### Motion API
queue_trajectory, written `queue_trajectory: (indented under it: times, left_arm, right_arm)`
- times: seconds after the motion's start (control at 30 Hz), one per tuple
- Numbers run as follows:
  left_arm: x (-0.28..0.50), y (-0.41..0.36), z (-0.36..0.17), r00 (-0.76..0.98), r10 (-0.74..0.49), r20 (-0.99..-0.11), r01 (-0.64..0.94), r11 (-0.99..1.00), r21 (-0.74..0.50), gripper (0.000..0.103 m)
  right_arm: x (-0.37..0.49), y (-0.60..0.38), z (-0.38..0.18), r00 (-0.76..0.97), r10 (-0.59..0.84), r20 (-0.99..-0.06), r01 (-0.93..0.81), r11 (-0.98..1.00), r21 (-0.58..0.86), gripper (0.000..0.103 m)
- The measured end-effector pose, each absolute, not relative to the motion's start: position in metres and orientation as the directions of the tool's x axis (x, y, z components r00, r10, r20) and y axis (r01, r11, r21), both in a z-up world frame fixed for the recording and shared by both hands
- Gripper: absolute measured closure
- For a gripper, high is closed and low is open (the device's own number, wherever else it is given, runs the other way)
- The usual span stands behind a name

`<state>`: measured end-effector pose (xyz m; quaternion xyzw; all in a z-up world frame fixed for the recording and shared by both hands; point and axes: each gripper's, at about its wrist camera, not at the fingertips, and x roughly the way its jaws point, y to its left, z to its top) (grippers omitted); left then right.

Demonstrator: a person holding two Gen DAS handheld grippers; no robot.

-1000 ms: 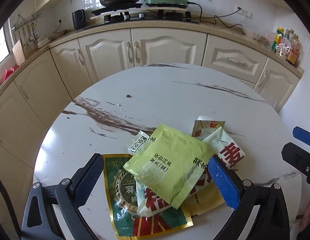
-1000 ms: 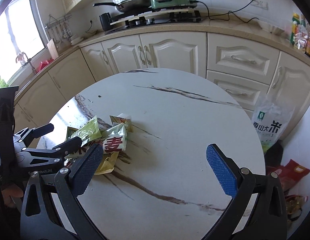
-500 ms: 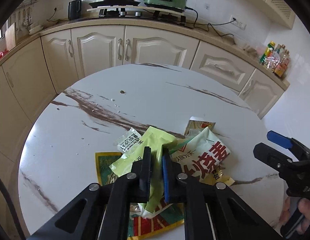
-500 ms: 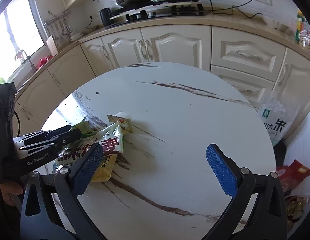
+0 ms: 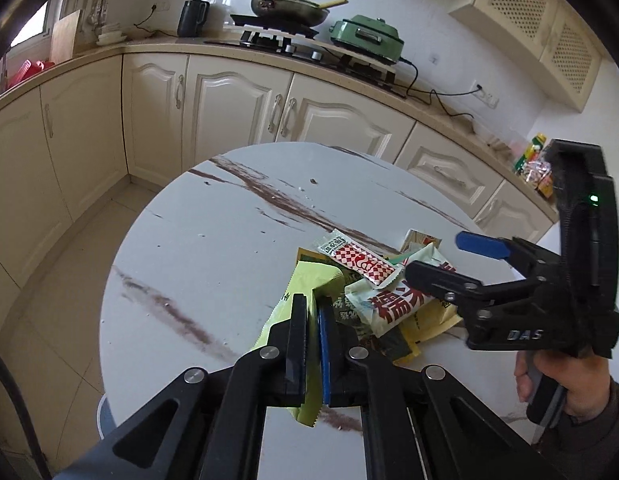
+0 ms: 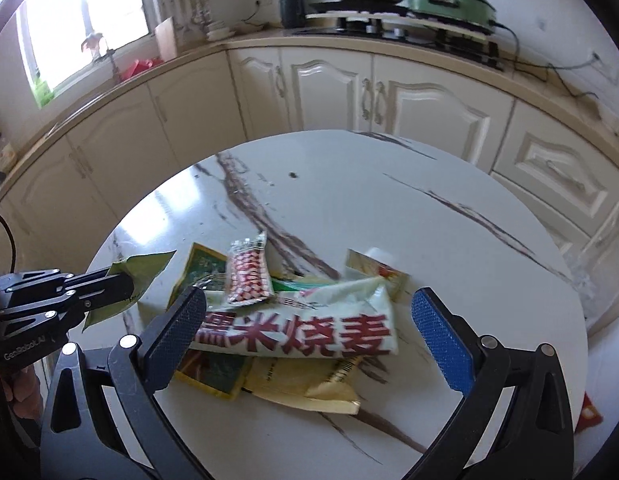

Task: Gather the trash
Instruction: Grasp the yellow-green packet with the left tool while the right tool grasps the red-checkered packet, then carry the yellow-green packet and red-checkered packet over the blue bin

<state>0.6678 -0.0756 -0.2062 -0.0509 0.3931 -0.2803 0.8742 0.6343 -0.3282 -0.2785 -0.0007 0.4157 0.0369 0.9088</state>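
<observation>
So the left gripper [image 5: 312,312] is clamping its jaws right down on the lime-green plastic snack wrapper [image 5: 293,308], pinching it flat between the pads and holding it up off the round white marble-look table [image 5: 213,264], out to the left of the rest of the trash. The right gripper [image 6: 309,314] is sitting with its jaws spread wide, gripping nothing, hovering over the pile with the long white packet with big red characters [image 6: 305,326] lying between its blue-padded fingers [image 6: 439,340]. Whether they're touching that packet, I can't tell. Still on the table: a small red-and-white checkered sachet [image 6: 248,274] lying on top, a dark green foil packet [image 6: 201,268] and a yellowish flat pouch [image 6: 305,386] underneath. Compared with a second ago, the left jaws were gaping wide around that green wrapper while it was lying on top of the heap, and they have just been closing on it; the right gripper was off over bare table and is now hanging right above the pile.
</observation>
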Motion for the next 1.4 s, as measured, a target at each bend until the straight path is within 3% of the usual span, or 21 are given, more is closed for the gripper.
queue_trajectory:
  times: [0.1,0.23,0.33,0.4,0.43,0.47,0.63,0.83,1.13,1.4]
  left_arm:
    - [0.653,-0.053,-0.203,0.539,-0.536,-0.65,0.447,0.836,-0.319,0.101]
    - [0.642,-0.026,-0.2,0.547,-0.543,-0.638,0.44,0.834,-0.332,0.101]
    - [0.631,-0.011,-0.197,0.546,-0.557,-0.626,0.443,0.826,-0.348,0.101]
    - [0.625,-0.004,-0.195,0.545,-0.572,-0.613,0.445,0.817,-0.367,0.101]
    - [0.624,0.0,-0.195,0.544,-0.579,-0.607,0.451,0.812,-0.371,0.101]
    - [0.622,0.004,-0.193,0.547,-0.58,-0.603,0.447,0.812,-0.376,0.101]
    - [0.608,0.023,-0.186,0.561,-0.594,-0.577,0.452,0.804,-0.388,0.101]
    - [0.576,0.057,-0.173,0.599,-0.58,-0.552,0.429,0.815,-0.389,0.101]
    - [0.504,0.141,-0.164,0.674,-0.503,-0.542,0.334,0.861,-0.383,0.101]
    - [0.458,0.236,-0.223,0.674,-0.379,-0.633,0.136,0.907,-0.399,0.101]
  right_arm:
    - [0.657,-0.305,-0.291,0.605,0.071,-0.793,-0.136,0.991,-0.016,0.004]
    - [0.681,-0.296,-0.312,0.546,0.049,-0.837,-0.134,0.991,-0.029,0.041]
    - [0.686,-0.296,-0.321,0.523,0.062,-0.85,-0.138,0.99,-0.012,0.045]
    - [0.684,-0.295,-0.32,0.526,0.086,-0.846,-0.157,0.988,0.003,0.057]
    - [0.683,-0.294,-0.319,0.529,0.091,-0.844,-0.164,0.986,0.003,0.077]
    - [0.681,-0.292,-0.318,0.531,0.071,-0.845,-0.164,0.986,-0.02,0.079]
    - [0.671,-0.294,-0.309,0.567,0.058,-0.822,-0.138,0.99,-0.026,0.088]
    - [0.64,-0.283,-0.265,0.656,0.067,-0.752,-0.116,0.993,-0.013,0.088]
    - [0.594,-0.152,-0.225,0.655,0.371,-0.659,-0.383,0.914,0.133,0.088]
    - [0.597,-0.023,-0.281,0.51,0.527,-0.68,-0.511,0.822,0.253,0.088]
